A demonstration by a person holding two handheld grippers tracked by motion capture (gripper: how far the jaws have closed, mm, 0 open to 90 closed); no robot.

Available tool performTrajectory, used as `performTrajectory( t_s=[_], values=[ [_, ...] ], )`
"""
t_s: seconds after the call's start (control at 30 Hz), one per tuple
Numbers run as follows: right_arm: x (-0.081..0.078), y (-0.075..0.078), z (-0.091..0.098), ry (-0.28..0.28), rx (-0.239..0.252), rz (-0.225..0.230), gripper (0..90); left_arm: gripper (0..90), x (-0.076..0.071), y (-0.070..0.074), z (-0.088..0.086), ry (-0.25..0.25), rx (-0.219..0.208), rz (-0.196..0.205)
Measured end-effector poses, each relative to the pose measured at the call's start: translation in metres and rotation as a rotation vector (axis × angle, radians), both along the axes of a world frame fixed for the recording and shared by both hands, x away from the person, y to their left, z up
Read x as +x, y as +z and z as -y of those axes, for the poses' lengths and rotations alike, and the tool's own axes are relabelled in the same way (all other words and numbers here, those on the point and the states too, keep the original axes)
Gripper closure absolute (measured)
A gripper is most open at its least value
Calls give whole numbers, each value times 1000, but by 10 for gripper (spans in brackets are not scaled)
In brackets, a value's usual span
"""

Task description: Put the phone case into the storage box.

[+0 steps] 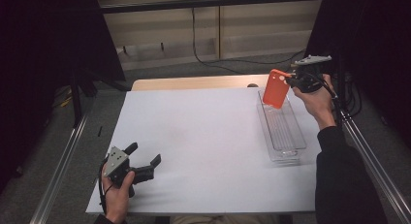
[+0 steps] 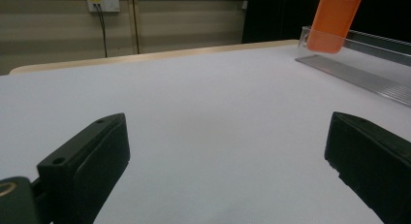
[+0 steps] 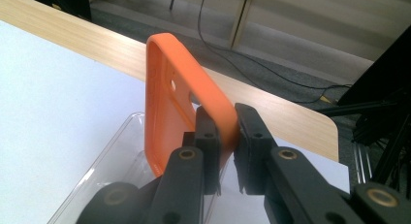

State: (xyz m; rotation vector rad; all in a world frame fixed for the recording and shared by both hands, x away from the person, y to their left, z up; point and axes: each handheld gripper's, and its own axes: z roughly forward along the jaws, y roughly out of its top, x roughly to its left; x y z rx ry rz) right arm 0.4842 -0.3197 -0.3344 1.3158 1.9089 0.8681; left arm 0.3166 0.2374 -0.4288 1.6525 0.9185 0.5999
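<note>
Above the far end of the clear plastic tray (image 1: 283,136), an orange phone case (image 1: 276,88) is held in the air by the right gripper (image 1: 293,79), whose jaws are clamped on one edge of the case. In the right gripper view the case (image 3: 181,107) is seen edge-on between the two black jaws, with its lower end hanging over the tray's open top (image 3: 116,151). Whether the case touches the tray cannot be told. The tray is laid lengthwise on the white sheet (image 1: 194,136) that covers most of the wooden table (image 1: 194,82), near the sheet's right edge.

Well to the left of the tray and nearer the person, the left gripper (image 1: 144,161) is rested low over the white sheet, its jaws spread wide apart with nothing between them. In the left gripper view, bare white sheet (image 2: 218,127) is seen between the two jaws, and the tray (image 2: 358,73) and the case (image 2: 334,23) are seen far off at the upper right.
</note>
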Motion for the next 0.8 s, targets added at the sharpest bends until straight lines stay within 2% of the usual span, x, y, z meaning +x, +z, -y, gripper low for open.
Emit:
performTrajectory(
  t_s=[0.3, 0.53, 0.8],
  values=[
    [5, -6, -2, -16, -8, -6, 812, 23, 0, 0, 0, 0, 1, 1],
    [8, -11, -5, -3, -15, -23, 811, 23, 0, 0, 0, -3, -2, 0],
    [9, -13, -10, 2, -34, -22, 812, 23, 0, 0, 0, -2, 1, 1]
  ],
)
